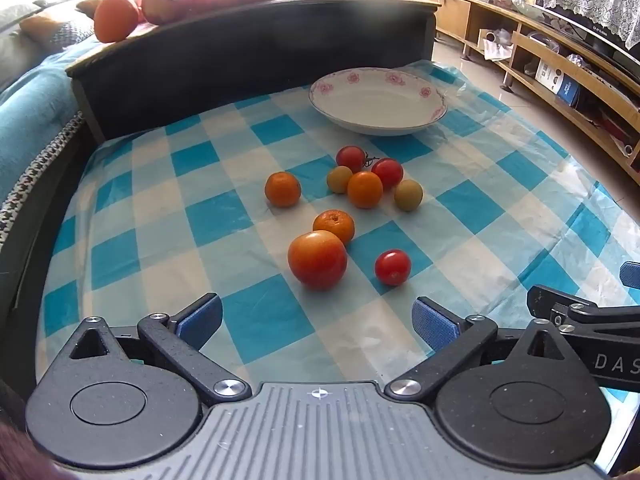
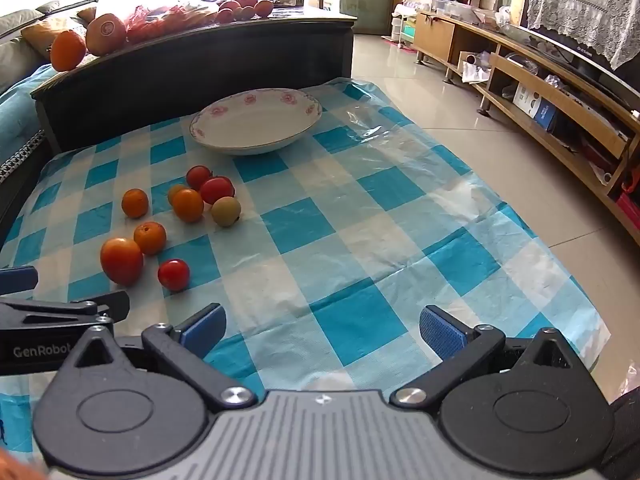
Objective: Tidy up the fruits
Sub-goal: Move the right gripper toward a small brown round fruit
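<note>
Left claw point(image 1: 318, 320): it stands wide, with nothing between its blue pads; it is low over the checked cloth, just before the fruits.
Right claw point(image 2: 322, 330): also spread wide and holding nothing; it is over a bare part of the cloth, to the right of the fruits.
Tabletop point(image 2: 360, 208): covered by a blue and white checked plastic cloth.
Plate point(image 1: 378, 101): white with pink flowers on the rim, at the far side of the cloth, with no fruit in it.
Big tomato point(image 1: 317, 259): the nearest fruit to the left claw; it touches a mandarin point(image 1: 334, 225) behind it.
Small red tomato point(image 1: 392, 267): just beside the big one, on its right, apart from it.
Far group: two red tomatoes point(image 1: 387, 172), one orange fruit point(image 1: 364, 189) and two yellowish round fruits point(image 1: 408, 195), close together.
Single mandarin point(image 1: 282, 189): alone, left of the group.
Dark cabinet point(image 1: 248, 52): behind the tabletop, with bigger oranges point(image 1: 115, 18) on top.
</note>
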`<state>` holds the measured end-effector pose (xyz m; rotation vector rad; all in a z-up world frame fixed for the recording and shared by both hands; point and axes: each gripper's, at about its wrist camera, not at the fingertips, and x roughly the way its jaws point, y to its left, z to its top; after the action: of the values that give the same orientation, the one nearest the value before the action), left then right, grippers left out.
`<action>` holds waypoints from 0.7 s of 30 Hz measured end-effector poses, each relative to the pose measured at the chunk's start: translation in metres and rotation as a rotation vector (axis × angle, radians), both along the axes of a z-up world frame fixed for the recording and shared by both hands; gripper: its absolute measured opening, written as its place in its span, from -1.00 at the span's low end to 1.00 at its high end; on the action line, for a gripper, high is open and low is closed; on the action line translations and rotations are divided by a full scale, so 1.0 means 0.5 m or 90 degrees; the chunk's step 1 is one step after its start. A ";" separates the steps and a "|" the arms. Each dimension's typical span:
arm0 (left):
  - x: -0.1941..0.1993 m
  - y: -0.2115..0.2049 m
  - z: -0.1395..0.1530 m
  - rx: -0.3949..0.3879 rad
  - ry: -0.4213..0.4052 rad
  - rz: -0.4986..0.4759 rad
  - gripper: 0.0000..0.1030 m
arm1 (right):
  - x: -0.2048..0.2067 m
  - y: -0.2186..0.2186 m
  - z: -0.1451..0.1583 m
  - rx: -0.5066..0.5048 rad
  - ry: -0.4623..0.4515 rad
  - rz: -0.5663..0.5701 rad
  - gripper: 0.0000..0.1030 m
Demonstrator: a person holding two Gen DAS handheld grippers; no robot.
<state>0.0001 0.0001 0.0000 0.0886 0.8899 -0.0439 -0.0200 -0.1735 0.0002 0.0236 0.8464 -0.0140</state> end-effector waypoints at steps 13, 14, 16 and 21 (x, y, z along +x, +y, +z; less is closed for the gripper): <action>-0.006 0.005 -0.008 0.000 0.005 0.004 0.94 | -0.001 0.010 -0.009 -0.001 0.007 0.014 1.00; -0.007 0.005 -0.007 0.001 0.004 0.004 0.94 | -0.002 0.014 -0.007 -0.004 0.009 0.016 1.00; -0.007 0.005 -0.007 0.001 0.006 0.005 0.93 | -0.002 0.013 -0.006 -0.002 0.009 0.017 1.00; -0.009 0.008 -0.007 0.001 0.007 0.005 0.92 | -0.003 0.017 -0.007 -0.004 0.010 0.021 1.00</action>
<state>-0.0044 0.0041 -0.0034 0.0859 0.9019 -0.0364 -0.0214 -0.1651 -0.0032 0.0041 0.8627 0.0138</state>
